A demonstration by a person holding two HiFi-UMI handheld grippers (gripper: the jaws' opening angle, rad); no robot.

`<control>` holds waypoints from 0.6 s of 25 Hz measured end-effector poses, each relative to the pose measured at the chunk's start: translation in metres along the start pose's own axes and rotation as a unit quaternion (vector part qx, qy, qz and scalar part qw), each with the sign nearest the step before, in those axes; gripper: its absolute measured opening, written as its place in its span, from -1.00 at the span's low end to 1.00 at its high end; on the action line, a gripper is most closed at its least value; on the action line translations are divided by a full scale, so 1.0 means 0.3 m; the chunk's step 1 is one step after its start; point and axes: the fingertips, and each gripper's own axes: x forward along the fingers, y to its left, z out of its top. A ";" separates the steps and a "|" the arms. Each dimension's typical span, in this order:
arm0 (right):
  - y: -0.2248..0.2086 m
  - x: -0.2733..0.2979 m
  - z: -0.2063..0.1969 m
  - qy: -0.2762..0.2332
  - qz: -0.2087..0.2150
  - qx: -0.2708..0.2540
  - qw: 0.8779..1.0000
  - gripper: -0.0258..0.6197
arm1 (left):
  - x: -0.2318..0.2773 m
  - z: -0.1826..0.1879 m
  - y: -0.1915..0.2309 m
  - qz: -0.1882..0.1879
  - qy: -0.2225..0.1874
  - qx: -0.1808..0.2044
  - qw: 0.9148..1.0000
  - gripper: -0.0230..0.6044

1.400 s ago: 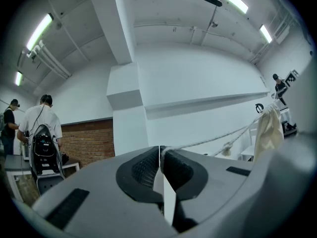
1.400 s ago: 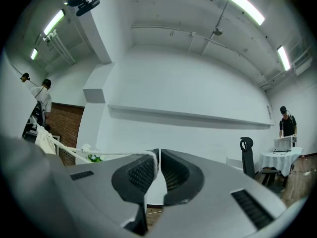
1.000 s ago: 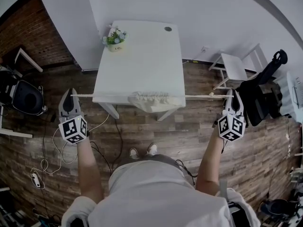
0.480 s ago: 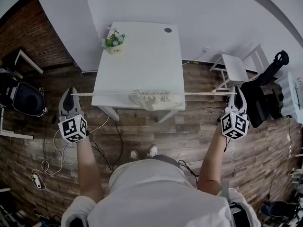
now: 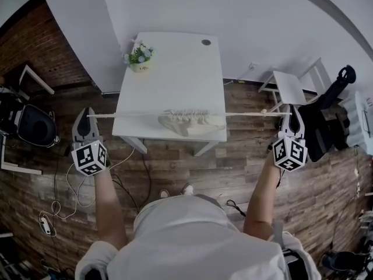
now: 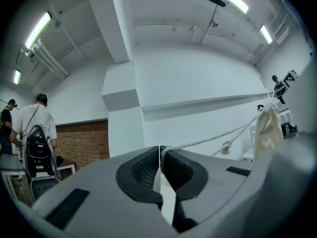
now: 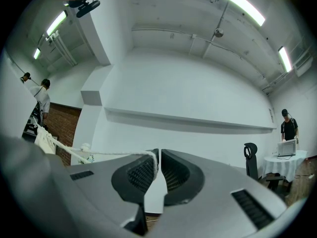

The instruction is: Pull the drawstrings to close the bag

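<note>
- Head view: the bag (image 5: 189,121) is at the near edge of the white counter (image 5: 175,69), its mouth bunched into pleats. The two cords run out from it in one straight, taut line.
- The left gripper (image 5: 87,114) is held out past the counter's left side and the right gripper (image 5: 291,112) past its right side, well apart, with the bag between them.
- Left gripper view: the ribbed pads are pressed together on the end of the left drawstring (image 6: 208,140) — something the head view is too small to show. A knot (image 6: 227,146) sits on the cord short of the bag, which hangs below the cord as a pale fold.
- Right gripper view: this gripper's pads are likewise clamped, with the right drawstring (image 7: 114,153) pinched at their tips. The cord leads left past a knot (image 7: 85,147) to the bag (image 7: 44,140).
- Only the head view shows the potted plant (image 5: 140,56) at the counter's far left corner, a white stool (image 5: 288,83) to the right and the wood floor (image 5: 175,162).
- Only the gripper views show the room at eye level — a brick wall (image 6: 81,143), ceiling lights, and other people standing off to the sides.
</note>
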 end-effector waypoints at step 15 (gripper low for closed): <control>0.040 0.010 0.017 0.004 0.001 -0.036 0.999 -0.80 | -0.023 -0.021 0.036 0.008 0.007 -0.016 1.000 -0.88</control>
